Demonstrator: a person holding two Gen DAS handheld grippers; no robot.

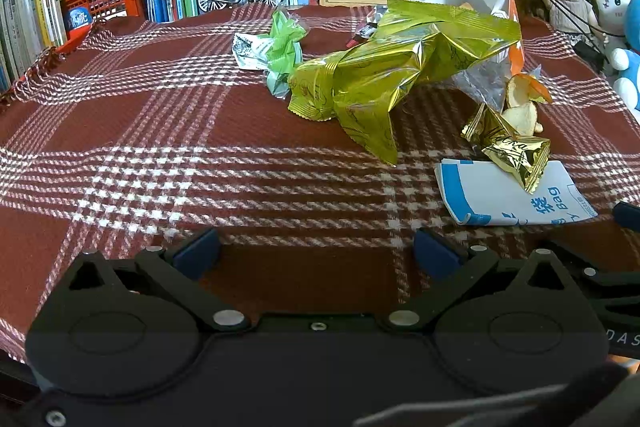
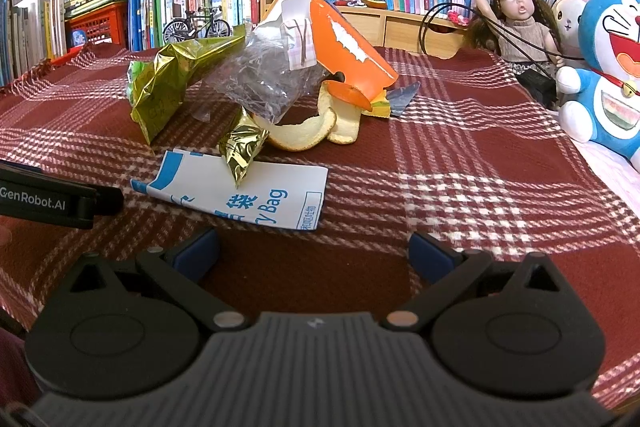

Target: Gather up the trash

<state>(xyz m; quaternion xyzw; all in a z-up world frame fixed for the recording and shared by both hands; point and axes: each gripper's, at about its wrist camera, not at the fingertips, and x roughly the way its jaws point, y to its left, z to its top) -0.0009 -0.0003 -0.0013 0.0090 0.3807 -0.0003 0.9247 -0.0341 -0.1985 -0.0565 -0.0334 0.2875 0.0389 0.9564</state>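
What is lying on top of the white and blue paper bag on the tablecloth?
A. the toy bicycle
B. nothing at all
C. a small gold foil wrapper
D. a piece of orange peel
C: the small gold foil wrapper rests with its lower end on the white and blue paper bag, while the orange peel lies behind it on the cloth.

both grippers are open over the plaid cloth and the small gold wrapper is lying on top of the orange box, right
Not quite. The small gold wrapper lies partly on the white and blue paper bag, not on the orange box; the right wrist view shows it. Both the left gripper and right gripper do have open jaws over the plaid cloth.
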